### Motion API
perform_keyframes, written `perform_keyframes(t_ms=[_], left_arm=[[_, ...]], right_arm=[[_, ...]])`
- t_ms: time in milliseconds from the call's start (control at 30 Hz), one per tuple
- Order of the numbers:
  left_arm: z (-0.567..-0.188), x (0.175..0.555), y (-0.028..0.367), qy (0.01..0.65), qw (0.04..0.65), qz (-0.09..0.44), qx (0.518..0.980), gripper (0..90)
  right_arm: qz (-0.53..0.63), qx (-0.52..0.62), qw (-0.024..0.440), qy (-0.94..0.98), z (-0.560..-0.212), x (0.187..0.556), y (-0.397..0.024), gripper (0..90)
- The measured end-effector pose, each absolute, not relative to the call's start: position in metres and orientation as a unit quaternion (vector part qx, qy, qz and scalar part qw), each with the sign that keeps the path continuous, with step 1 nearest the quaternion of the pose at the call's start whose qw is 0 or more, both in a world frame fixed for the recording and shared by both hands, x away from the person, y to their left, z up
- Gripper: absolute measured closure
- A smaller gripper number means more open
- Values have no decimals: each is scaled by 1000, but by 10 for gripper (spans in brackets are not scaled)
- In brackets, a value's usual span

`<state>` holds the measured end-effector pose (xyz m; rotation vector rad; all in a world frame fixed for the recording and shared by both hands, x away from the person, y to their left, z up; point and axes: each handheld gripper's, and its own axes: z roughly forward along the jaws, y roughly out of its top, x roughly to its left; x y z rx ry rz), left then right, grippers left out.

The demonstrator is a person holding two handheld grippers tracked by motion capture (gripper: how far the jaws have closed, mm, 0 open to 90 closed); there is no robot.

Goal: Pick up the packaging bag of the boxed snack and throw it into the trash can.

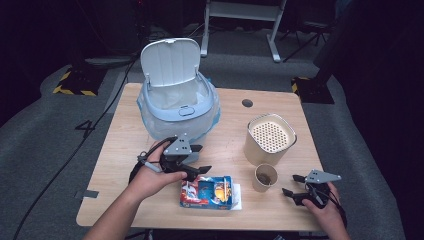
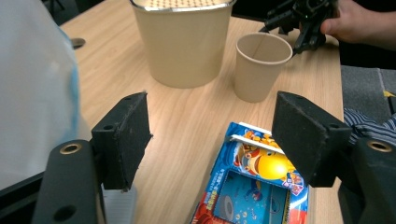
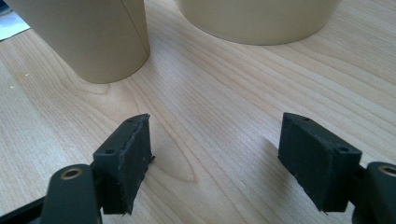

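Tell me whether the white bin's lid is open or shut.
Open: the bin's lid stands tilted up at the back, showing the liner inside.

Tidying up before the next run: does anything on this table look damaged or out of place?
The colourful carton lies flat on its side near the front edge, its top flaps torn open. The paper cup and beige canister stand upright.

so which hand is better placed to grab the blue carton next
Left. The left gripper hangs just above the blue carton with open jaws, and the carton lies right below its pads in its own view. The right gripper sits open beyond the paper cup, farther off.
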<state>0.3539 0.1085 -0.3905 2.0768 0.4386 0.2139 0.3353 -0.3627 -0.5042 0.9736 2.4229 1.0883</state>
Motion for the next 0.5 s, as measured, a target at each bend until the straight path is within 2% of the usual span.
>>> perform_keyframes(t_ms=[300, 500], left_arm=[[-424, 360, 101, 193, 447, 56, 872, 291], [-442, 366, 95, 189, 414, 32, 890, 449]], right_arm=[[380, 340, 156, 846, -504, 335, -363, 261], [380, 340, 156, 846, -504, 335, -363, 261]])
